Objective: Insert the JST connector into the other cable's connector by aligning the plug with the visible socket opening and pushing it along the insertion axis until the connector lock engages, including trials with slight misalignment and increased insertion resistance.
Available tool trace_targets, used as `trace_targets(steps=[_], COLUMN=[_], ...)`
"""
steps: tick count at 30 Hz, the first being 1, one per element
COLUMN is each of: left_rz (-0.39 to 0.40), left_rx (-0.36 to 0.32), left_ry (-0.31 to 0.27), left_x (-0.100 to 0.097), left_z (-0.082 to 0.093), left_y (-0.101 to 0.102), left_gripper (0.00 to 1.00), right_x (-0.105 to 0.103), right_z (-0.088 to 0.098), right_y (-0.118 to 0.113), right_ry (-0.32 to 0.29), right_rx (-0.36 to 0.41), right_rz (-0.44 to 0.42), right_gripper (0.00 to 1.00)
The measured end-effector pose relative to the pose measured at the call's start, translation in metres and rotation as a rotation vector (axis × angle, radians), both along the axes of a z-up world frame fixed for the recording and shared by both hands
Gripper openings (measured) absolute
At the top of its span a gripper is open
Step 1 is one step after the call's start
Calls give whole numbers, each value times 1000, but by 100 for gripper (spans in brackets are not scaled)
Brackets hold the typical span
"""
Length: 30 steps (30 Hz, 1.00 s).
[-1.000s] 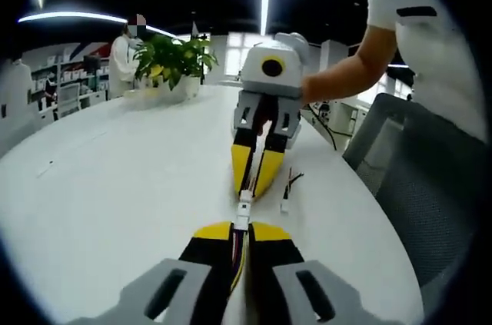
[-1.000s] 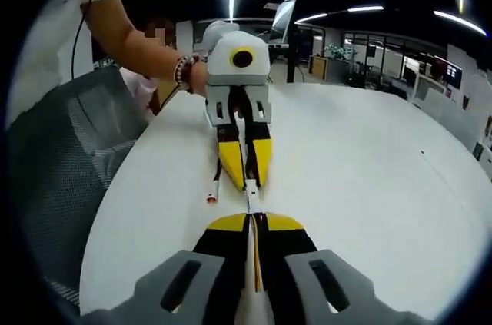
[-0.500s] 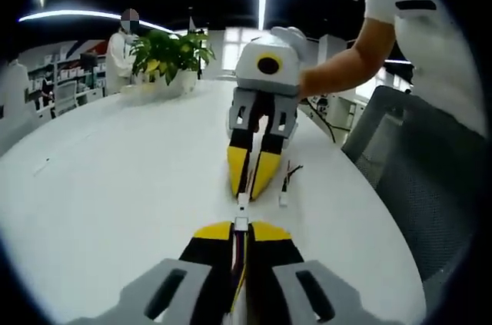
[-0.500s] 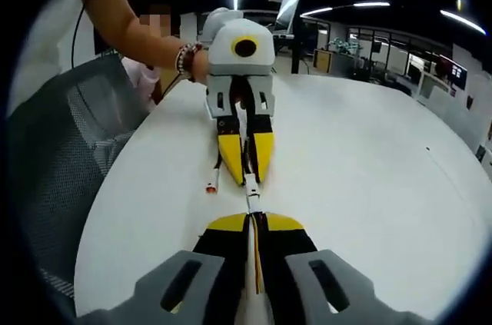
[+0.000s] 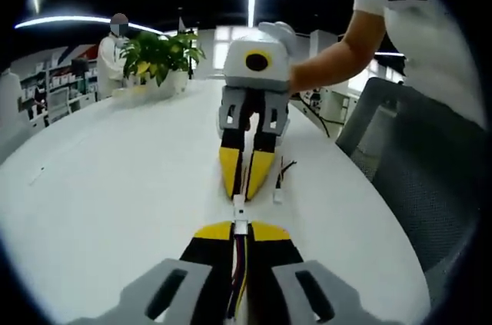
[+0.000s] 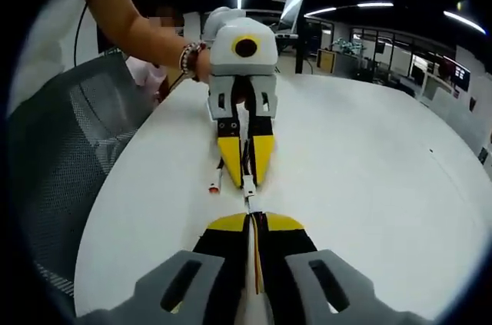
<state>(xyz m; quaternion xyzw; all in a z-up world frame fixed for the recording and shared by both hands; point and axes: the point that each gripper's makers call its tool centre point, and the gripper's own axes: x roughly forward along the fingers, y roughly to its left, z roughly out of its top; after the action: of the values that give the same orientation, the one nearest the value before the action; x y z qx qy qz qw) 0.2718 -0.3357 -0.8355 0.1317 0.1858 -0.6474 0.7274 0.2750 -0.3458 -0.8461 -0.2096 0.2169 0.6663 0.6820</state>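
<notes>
White table [image 5: 115,171], potted plant [image 5: 157,56], spare cable [image 5: 280,179] beside, both tongs apparently clamping mated connectors [image 5: 240,213].

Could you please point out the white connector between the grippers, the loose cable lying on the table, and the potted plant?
white connector [image 5: 240,207], left gripper view, on its white housing.
loose cable [image 5: 280,181], left gripper view, on its wires above the white end.
potted plant [image 5: 157,54], left gripper view, on its green leaves.
</notes>
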Motion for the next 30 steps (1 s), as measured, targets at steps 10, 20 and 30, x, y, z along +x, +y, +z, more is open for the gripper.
trace_targets(steps=[10, 20, 30], left_rz=[9, 10, 4], left_rx=[1, 4, 9], left_ry=[4, 6, 0], left_x=[2, 2, 3], left_z=[-1, -2, -1], left_y=[2, 2, 3], left_gripper=[0, 0, 0], right_x=[-4, -2, -4], right_z=[2, 0, 0], right_y=[3, 2, 3], right_ry=[-1, 4, 8], right_rx=[-5, -6, -3], right_rz=[-1, -3, 0], right_gripper=[4, 4, 4])
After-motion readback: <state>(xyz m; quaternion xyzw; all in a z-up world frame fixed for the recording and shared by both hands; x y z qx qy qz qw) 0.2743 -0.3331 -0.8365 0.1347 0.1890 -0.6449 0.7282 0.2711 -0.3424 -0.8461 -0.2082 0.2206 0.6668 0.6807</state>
